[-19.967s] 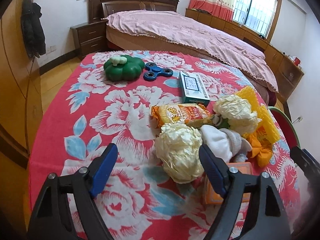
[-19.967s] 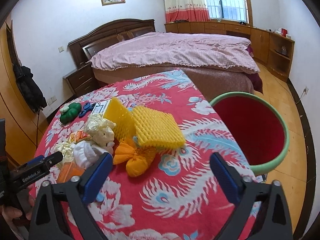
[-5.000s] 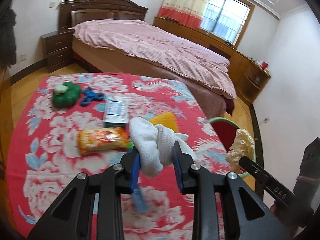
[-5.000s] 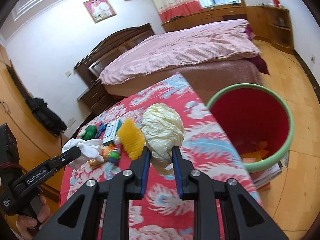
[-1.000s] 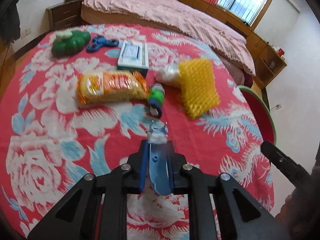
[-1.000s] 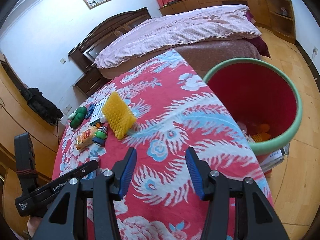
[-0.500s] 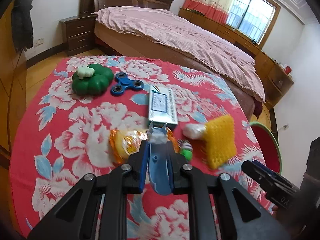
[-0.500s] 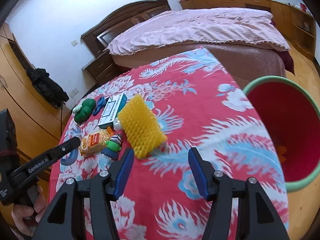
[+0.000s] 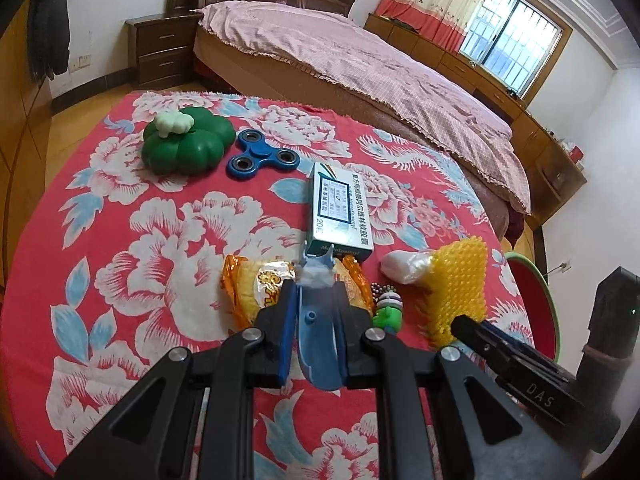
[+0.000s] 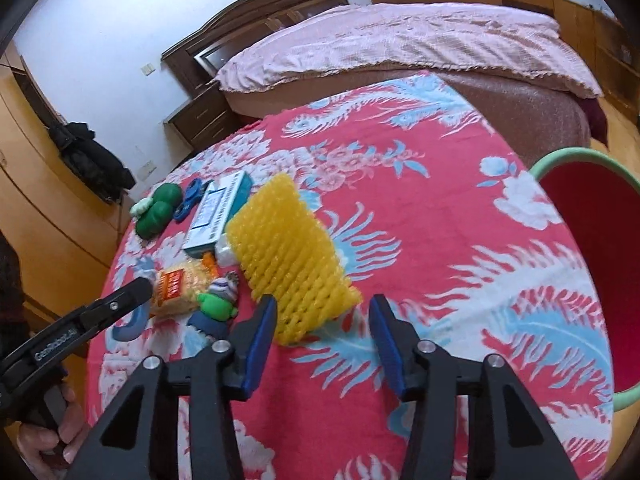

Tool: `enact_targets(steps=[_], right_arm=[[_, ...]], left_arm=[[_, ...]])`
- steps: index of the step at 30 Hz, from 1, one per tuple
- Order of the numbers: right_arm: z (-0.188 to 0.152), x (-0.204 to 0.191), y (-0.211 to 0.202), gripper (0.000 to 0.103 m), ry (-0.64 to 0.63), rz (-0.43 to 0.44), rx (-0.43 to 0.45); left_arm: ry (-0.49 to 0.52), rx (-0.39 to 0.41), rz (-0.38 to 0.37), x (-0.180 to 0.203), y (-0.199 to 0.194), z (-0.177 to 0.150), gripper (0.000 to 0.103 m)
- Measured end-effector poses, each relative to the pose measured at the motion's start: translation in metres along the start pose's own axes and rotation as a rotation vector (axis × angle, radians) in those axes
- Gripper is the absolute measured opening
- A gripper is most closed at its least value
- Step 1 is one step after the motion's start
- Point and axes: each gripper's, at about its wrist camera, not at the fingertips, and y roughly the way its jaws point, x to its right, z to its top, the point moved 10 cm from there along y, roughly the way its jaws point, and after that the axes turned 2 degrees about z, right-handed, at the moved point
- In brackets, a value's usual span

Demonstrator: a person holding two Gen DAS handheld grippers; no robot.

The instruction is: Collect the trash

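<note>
A round table (image 9: 100, 240) under a red cloth with white and blue flowers stands at the foot of a bed (image 9: 360, 56) with a pink cover. Behind it are a dark wooden headboard, a nightstand (image 9: 160, 52), a window with red-and-cream curtains, and a dark coat (image 10: 92, 160) hanging by a yellow wardrobe.

On the cloth lie a green pumpkin toy (image 9: 184, 146), a blue spinner (image 9: 262, 160), a box (image 9: 340, 212), an orange snack pack (image 9: 260, 288), a small green figure (image 9: 388, 312), a white wad (image 9: 404, 268) and yellow foam netting (image 10: 288, 256). A red bin (image 10: 600, 240) with a green rim stands beside the table on the wood floor.

The left gripper (image 9: 314, 320) is clenched on a blue plastic piece (image 9: 318, 344), held above the snack pack. The right gripper (image 10: 322, 328) has just been closing; its jaws stand apart around the near end of the netting, pads not pressing it.
</note>
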Motion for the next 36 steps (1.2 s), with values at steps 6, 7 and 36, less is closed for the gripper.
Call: enact_targets(steps=[6, 7, 36], right_arm=[[-0.006, -0.005, -0.001, 0.015, -0.012, 0.001, -0.002], [-0.006, -0.007, -0.003, 0.009, -0.013, 0.0, 0.006], [-0.002, 0.064, -0.16, 0.005, 0.159, -0.105, 0.348]], left_arm=[[0.003, 0.011, -0.024, 0.006, -0.011, -0.004, 0.017], [0.005, 0.014, -0.027, 0.007, -0.014, -0.005, 0.017], [0.227, -0.009, -0.215, 0.142, -0.041, -0.023, 0.017]])
